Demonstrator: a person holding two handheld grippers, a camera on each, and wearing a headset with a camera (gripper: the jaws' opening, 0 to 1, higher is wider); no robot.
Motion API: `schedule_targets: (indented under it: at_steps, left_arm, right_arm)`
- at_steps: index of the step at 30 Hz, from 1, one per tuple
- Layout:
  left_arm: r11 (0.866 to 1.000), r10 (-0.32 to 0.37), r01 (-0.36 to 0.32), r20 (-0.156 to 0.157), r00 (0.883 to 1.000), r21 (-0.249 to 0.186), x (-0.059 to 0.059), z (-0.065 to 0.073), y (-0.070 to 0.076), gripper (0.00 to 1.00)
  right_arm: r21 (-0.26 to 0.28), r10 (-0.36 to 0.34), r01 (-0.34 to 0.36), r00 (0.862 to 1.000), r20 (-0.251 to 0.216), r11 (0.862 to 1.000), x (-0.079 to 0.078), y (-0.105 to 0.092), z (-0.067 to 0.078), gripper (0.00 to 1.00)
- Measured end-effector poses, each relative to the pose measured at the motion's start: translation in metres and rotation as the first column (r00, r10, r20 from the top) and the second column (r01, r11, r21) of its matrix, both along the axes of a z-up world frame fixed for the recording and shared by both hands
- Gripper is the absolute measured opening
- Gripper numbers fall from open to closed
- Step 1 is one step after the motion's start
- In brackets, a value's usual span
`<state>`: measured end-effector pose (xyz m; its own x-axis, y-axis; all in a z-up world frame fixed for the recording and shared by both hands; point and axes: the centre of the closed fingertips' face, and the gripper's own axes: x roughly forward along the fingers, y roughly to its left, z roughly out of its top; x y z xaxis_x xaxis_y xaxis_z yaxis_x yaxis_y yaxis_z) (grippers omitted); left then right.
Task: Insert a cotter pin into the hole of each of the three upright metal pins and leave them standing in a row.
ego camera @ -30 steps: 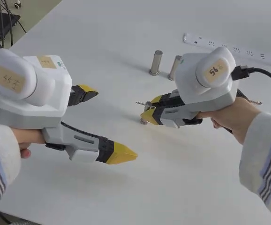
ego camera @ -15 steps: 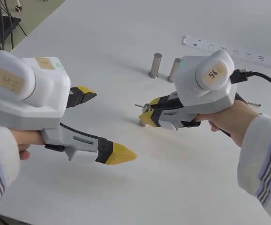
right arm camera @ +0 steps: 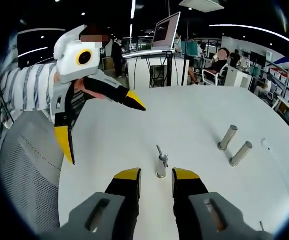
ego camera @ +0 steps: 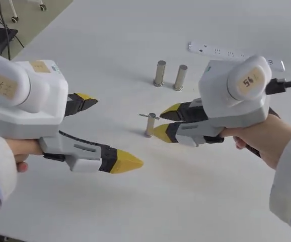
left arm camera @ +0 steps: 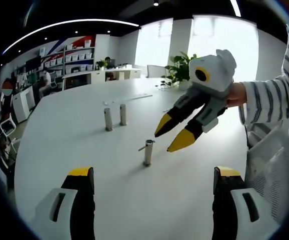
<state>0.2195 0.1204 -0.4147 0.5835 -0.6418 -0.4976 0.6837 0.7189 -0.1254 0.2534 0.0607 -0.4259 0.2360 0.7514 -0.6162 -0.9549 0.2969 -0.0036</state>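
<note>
White table (ego camera: 115,45), shelves (left arm camera: 79,56) and desks (left arm camera: 87,75) beyond (open office (right arm camera: 194,45)), left tool (ego camera: 115,132) wide, right tool (ego camera: 161,123) narrowly parted, empty

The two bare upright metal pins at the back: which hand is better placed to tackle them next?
Probably the right gripper: open, beside the front metal pin with its cotter pin, nearer the two bare upright metal pins than the open left gripper.

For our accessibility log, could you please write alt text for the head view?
The open right gripper is held just right of an upright near metal pin with a cotter pin through its top, apart from it. The left gripper hangs open at the left above the white table; two more metal pins and a power strip lie beyond.
</note>
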Motion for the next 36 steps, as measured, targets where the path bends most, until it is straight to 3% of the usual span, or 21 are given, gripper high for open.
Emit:
schedule_targets:
  at_steps: [5,16,17,29,34,36]
  left_arm:
    - [1.000,0.010,-0.010,0.009,1.000,-0.010,-0.002,0.008,-0.002,0.99]
    - [1.000,0.018,-0.018,0.013,1.000,-0.003,-0.011,0.022,0.001,0.99]
    - [1.000,0.018,-0.018,0.011,1.000,-0.004,-0.012,0.022,0.002,0.99]
    - [0.998,0.052,-0.052,-0.013,0.999,-0.023,-0.021,0.023,0.008,0.99]
    - [0.999,0.049,-0.049,-0.029,0.998,-0.019,-0.024,0.020,0.006,0.99]
    - [0.999,0.047,-0.047,-0.032,0.998,-0.016,-0.025,0.019,0.006,0.99]
  right_arm:
    - [0.032,-0.065,0.065,0.998,0.010,0.997,-0.003,-0.023,0.014,0.32]
    - [0.138,-0.224,0.225,0.974,-0.020,0.965,-0.018,-0.060,0.041,0.53]
    - [0.147,-0.263,0.266,0.964,-0.034,0.953,-0.019,-0.066,0.041,0.57]
    - [0.152,-0.358,0.367,0.930,-0.087,0.918,-0.043,-0.105,0.041,0.76]
    - [0.154,-0.403,0.417,0.908,-0.115,0.896,-0.050,-0.113,0.039,0.92]
    - [0.156,-0.419,0.436,0.898,-0.132,0.886,-0.053,-0.116,0.037,0.93]
